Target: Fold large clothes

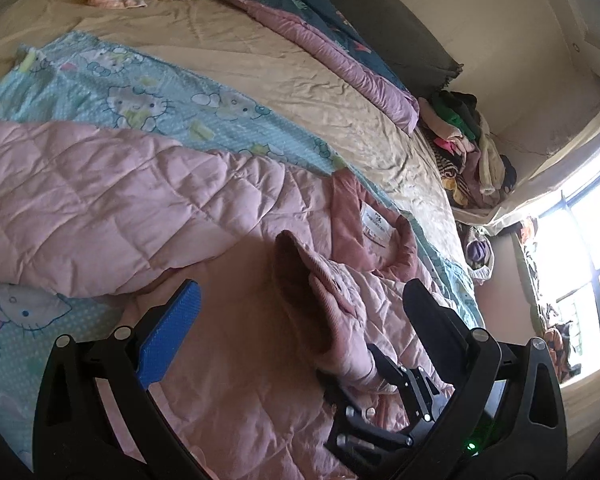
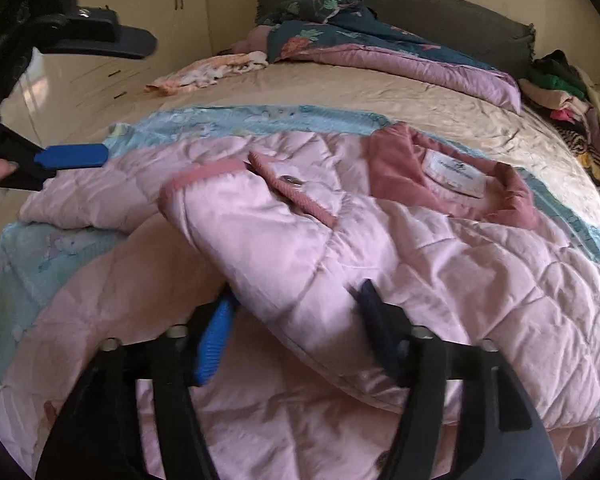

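Right wrist view, we see the pink quilted jacket [image 2: 380,248] lying lower left to upper right, collar upper right, right gripper [image 2: 296,320] spread around a folded edge, left gripper [image 1: 300,300] spread wide.

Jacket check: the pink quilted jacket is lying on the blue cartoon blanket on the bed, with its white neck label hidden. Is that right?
Not quite. The pink quilted jacket does lie on the blue cartoon blanket on the bed, but its white neck label is showing inside the open collar, clearest in the right wrist view.
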`<state>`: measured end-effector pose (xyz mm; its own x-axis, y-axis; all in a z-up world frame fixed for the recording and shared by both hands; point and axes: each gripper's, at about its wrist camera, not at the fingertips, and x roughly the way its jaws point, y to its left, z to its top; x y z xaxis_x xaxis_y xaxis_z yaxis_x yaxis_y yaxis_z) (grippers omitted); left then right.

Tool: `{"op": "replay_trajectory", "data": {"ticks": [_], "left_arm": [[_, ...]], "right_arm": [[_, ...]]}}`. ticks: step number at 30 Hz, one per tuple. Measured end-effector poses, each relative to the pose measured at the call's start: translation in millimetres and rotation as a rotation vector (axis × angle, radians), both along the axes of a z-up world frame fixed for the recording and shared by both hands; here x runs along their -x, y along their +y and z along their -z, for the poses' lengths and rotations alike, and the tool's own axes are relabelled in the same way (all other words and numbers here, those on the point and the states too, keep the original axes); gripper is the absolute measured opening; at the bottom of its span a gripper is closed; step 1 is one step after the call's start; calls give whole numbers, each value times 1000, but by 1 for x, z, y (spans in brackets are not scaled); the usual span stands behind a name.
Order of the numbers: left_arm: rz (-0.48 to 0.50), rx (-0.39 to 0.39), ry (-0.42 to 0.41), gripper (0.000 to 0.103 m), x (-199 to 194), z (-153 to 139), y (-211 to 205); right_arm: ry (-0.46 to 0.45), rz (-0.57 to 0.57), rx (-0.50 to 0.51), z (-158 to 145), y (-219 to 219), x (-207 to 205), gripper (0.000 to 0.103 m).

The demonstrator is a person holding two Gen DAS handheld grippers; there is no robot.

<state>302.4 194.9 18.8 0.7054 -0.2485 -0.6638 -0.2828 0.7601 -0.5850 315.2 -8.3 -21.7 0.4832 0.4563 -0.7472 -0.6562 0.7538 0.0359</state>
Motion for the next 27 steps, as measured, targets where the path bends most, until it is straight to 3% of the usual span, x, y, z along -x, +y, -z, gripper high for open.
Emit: {"op": "replay_trajectory", "data": {"ticks": [2,9,16,23,26,27], "left_arm": [[-4,11,12,95,0,4,3],[-1,19,24,95,7,10,3],[26,22,67,95,10,30,-10],[99,65,118,95,-6,61,-39],[133,52,136,89,-15,70,-57],[141,28,145,74,-18,71,-63]], "right_arm": [[38,-20,-46,-3,-3,5,82],[8,-3,-110,-31,-33,22,87],[-27,174,-51,-43,-94,23,87],[-17,328,-88,-49,-153,20,88],[-17,370,-101,-51,-173,21,88],[-19,381,-97,-51,-177,21,88]]}}
